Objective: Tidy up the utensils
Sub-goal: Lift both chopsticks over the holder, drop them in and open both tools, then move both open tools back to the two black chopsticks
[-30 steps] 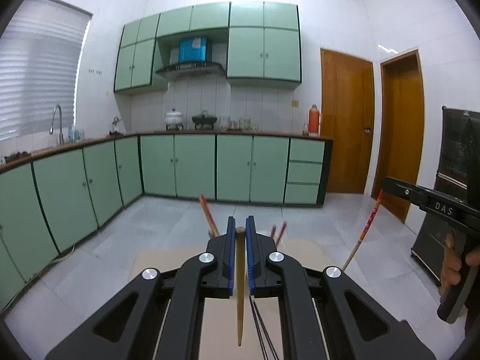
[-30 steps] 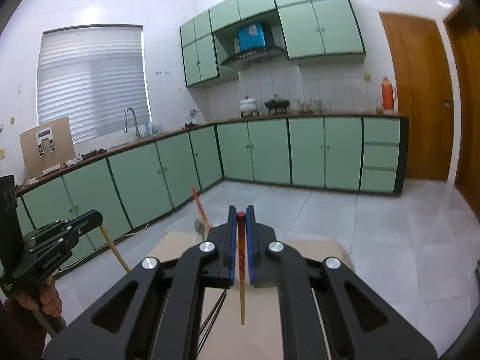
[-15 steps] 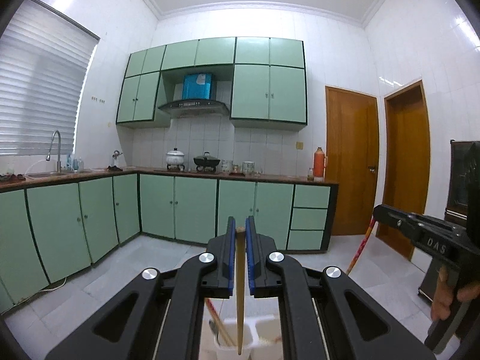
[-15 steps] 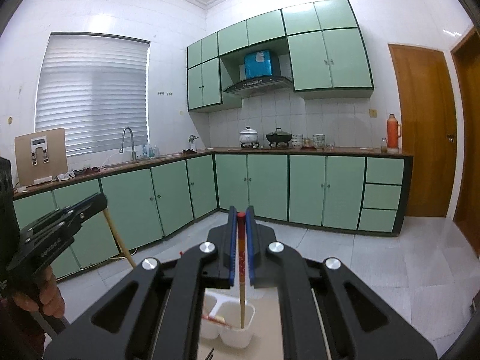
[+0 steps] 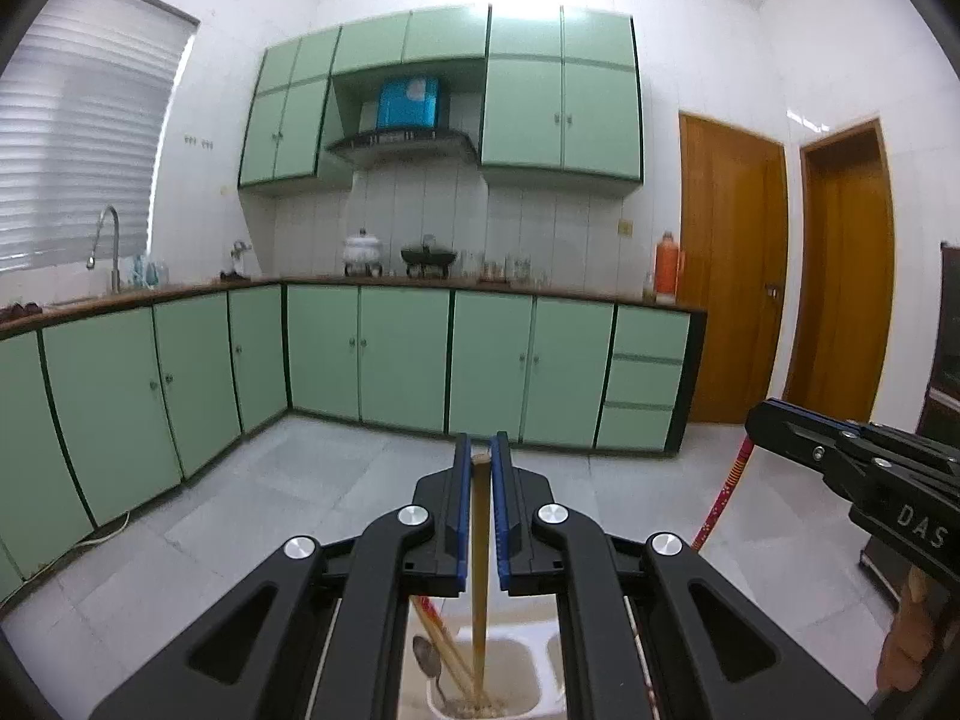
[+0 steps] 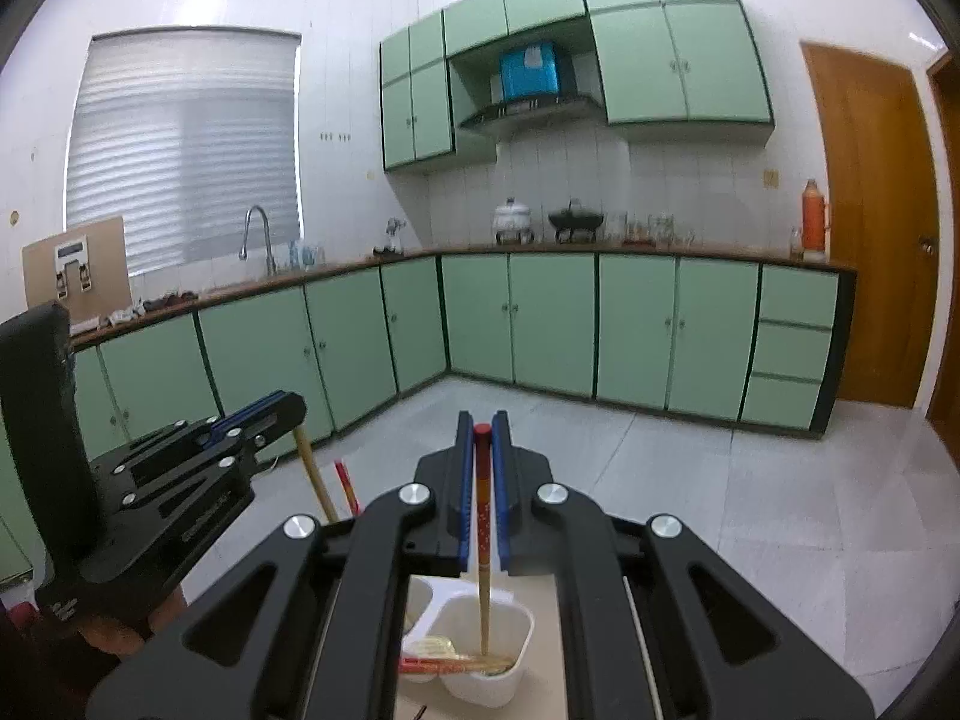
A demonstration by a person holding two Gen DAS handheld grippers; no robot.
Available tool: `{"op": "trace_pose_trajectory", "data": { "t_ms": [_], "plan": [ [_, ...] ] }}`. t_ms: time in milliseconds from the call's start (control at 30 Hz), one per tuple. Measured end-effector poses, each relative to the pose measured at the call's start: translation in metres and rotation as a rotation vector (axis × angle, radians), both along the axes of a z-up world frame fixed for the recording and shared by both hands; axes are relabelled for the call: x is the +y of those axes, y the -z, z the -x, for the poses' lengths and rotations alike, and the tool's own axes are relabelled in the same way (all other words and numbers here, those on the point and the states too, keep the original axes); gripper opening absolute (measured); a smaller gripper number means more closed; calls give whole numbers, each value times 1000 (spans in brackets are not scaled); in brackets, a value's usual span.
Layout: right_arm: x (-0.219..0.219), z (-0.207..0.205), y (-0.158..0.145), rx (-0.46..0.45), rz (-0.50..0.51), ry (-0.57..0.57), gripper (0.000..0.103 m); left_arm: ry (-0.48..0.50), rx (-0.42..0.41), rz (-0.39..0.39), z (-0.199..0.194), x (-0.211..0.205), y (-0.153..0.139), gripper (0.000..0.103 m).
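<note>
Two handheld grippers each lower a chopstick into a white utensil holder in a green-cabineted kitchen.

Left wrist view: the left gripper [image 5: 480, 516] has its fingers closed on a plain wooden chopstick [image 5: 479, 612], whose lower end dips into a compartment of the white holder [image 5: 543, 669] that already contains chopsticks and a metal spoon [image 5: 427, 660]. Right wrist view: the right gripper [image 6: 482, 510] has its fingers clamped on a red-topped chopstick [image 6: 483, 546], its tip down inside the holder's right compartment beside utensils lying there. Both chopsticks look nearly placed; letting go remains, and further utensils may be out of sight.
</note>
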State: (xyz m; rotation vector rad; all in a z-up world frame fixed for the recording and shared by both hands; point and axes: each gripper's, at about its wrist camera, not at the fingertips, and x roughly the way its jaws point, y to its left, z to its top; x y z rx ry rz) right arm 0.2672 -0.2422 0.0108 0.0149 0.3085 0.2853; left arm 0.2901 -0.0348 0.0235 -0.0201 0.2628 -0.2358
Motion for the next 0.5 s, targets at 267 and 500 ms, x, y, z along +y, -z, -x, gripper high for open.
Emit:
{"op": "trace_pose_trajectory", "data": {
  "t_ms": [267,500],
  "plan": [
    [2,3,25,73,12,9,35,-2,77,-7,11,19,16,34],
    [-21,56,26,-19,4,139,78,-37,105,-20,61,42,18,62]
  ]
}}
